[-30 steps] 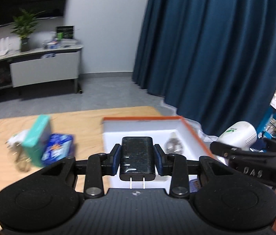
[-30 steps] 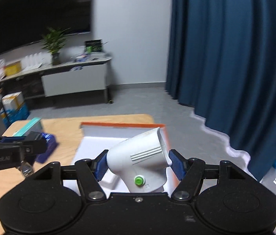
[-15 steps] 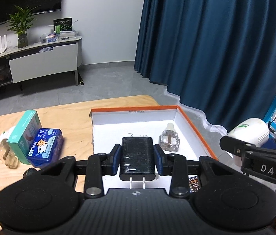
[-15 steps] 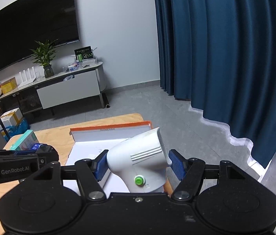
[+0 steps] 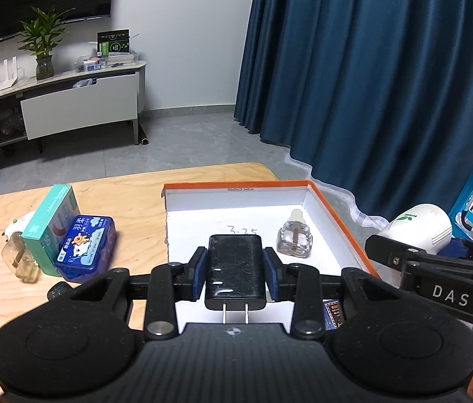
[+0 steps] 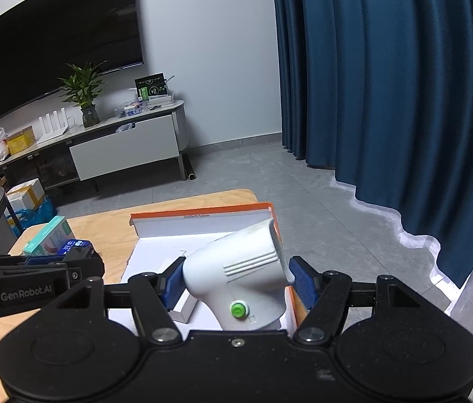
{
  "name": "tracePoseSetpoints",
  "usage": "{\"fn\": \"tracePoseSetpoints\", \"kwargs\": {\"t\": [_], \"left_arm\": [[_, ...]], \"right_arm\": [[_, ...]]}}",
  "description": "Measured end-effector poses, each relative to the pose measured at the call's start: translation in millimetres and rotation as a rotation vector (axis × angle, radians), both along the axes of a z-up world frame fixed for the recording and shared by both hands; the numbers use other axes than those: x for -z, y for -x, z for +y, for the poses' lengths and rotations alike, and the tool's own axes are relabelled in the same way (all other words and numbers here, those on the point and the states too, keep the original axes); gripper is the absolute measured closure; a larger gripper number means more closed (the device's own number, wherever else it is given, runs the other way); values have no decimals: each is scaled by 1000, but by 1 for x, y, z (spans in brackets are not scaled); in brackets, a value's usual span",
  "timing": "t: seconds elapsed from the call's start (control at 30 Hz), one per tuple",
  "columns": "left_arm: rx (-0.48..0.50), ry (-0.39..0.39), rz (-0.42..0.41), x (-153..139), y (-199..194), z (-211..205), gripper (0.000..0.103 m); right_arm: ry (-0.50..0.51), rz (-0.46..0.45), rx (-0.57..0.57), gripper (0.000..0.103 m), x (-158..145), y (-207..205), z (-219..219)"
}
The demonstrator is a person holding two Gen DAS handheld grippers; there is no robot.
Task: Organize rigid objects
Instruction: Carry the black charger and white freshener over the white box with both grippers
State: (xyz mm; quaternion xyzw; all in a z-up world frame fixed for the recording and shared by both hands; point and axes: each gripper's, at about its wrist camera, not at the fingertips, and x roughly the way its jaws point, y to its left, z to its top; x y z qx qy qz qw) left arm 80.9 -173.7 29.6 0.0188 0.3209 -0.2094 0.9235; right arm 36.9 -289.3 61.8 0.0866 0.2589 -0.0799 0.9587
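My left gripper [image 5: 235, 268] is shut on a black plug charger [image 5: 235, 270], prongs toward me, held above the near part of the orange-rimmed white box [image 5: 324, 201]. My right gripper [image 6: 236, 280] is shut on a white plug-in device with a green button [image 6: 236, 282], held over the box's near right corner [image 6: 275, 216]. The device also shows at the right of the left wrist view [image 5: 421, 223]. A small clear bottle [image 5: 295, 240] stands inside the box. On the wooden table [image 5: 129, 198], left of the box, lie a blue tin [image 5: 85, 247], a teal carton [image 5: 50, 225] and a clear bottle [image 5: 18, 258].
A small white block [image 6: 184, 307] lies in the box's near part. Blue curtains [image 6: 387, 100] hang to the right. A low TV cabinet [image 6: 119, 144] with a plant stands across the grey floor. The table's far edge is just beyond the box.
Both grippers have pulled back and risen a little, so the box and table look farther away. Both keep their hold on the charger and the white device.
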Motion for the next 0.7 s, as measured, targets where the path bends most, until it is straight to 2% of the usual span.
{"fn": "tracePoseSetpoints", "kwargs": {"t": [0.7], "left_arm": [[0, 8, 5, 2, 2, 6, 67]], "right_arm": [[9, 9, -9, 24, 0, -1, 3]]}}
